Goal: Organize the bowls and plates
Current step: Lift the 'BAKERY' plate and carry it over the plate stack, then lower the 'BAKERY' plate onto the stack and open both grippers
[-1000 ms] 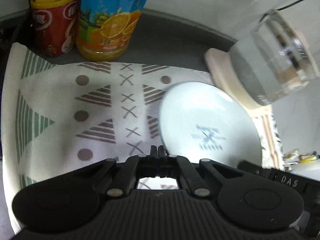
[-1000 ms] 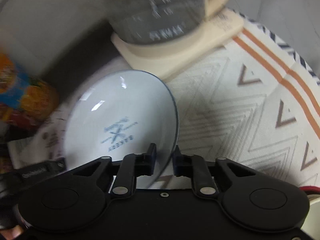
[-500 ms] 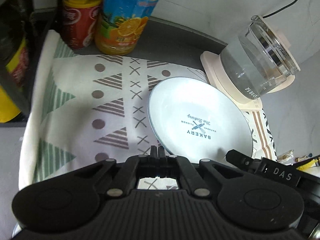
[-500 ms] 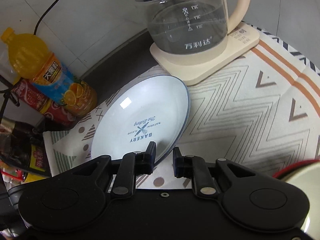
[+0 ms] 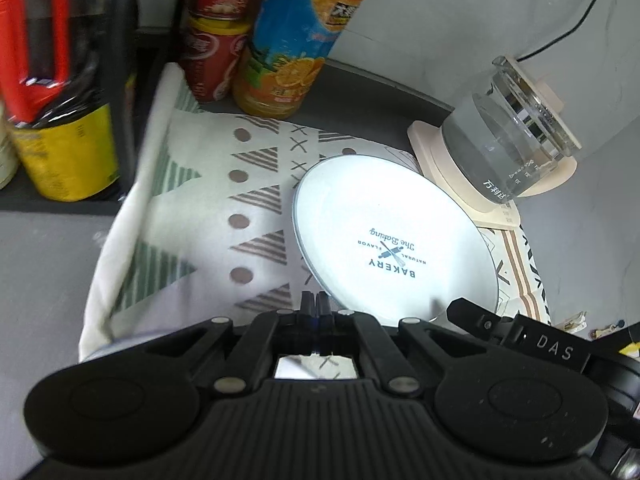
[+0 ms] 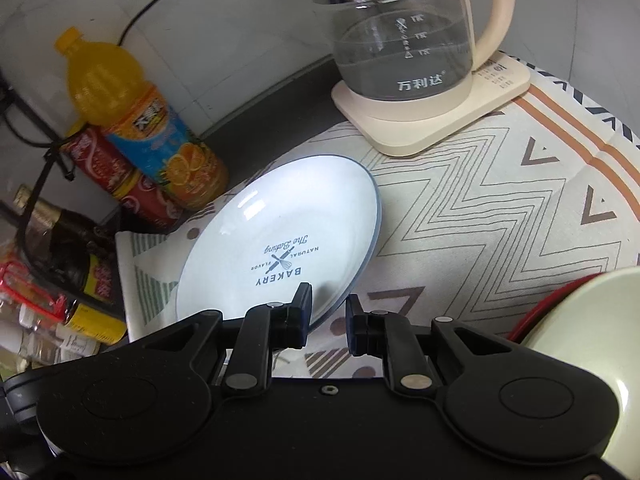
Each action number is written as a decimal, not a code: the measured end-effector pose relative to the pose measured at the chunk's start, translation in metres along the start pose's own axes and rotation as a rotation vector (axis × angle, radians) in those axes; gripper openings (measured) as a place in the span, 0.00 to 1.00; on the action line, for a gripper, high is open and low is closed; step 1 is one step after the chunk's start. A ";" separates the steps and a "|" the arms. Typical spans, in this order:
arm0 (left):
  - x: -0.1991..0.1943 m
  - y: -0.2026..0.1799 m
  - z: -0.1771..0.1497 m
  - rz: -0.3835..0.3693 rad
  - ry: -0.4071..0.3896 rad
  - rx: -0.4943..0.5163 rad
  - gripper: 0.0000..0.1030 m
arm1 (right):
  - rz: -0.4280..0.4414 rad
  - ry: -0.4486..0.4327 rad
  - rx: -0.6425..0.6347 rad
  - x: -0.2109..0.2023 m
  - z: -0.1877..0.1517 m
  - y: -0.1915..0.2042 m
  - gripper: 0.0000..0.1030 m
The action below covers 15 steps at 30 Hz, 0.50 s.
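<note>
Left of the plate (image 5: 394, 236), the left gripper (image 5: 315, 305) is closed on nothing, while the right gripper (image 6: 327, 312) has its jaws apart around the plate's near rim, so the plate, lying just before the kettle (image 6: 404, 36), could slip if pinched shallowly.
</note>
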State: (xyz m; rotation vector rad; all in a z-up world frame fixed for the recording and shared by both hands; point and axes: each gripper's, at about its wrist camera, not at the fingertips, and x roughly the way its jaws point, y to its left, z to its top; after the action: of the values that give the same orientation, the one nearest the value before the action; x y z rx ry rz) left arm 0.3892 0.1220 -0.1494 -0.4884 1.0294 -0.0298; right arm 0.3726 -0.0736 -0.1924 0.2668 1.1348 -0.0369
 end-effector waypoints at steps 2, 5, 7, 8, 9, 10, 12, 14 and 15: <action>-0.009 0.002 -0.007 0.009 -0.010 -0.007 0.00 | 0.011 0.000 -0.014 -0.005 -0.005 0.002 0.16; -0.022 0.006 -0.019 0.023 -0.025 -0.019 0.00 | 0.027 -0.002 -0.037 -0.013 -0.014 0.005 0.16; -0.030 0.009 -0.028 0.032 -0.035 -0.031 0.00 | 0.040 -0.002 -0.048 -0.019 -0.020 0.007 0.16; -0.034 0.011 -0.033 0.038 -0.041 -0.037 0.00 | 0.045 -0.001 -0.056 -0.021 -0.023 0.009 0.16; -0.039 0.014 -0.039 0.042 -0.047 -0.046 0.00 | 0.050 0.002 -0.067 -0.023 -0.027 0.010 0.16; -0.043 0.016 -0.044 0.046 -0.050 -0.055 0.00 | 0.054 0.006 -0.078 -0.026 -0.031 0.011 0.16; -0.050 0.019 -0.056 0.057 -0.056 -0.071 0.00 | 0.065 0.012 -0.097 -0.031 -0.038 0.013 0.16; -0.056 0.022 -0.068 0.067 -0.063 -0.085 0.00 | 0.074 0.018 -0.116 -0.036 -0.047 0.014 0.16; -0.061 0.023 -0.073 0.070 -0.071 -0.091 0.00 | 0.079 0.022 -0.127 -0.039 -0.051 0.014 0.16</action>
State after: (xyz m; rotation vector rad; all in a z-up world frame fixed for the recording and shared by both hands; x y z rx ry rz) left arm 0.2922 0.1305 -0.1398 -0.5317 0.9809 0.0963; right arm 0.3126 -0.0524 -0.1752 0.1990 1.1423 0.1076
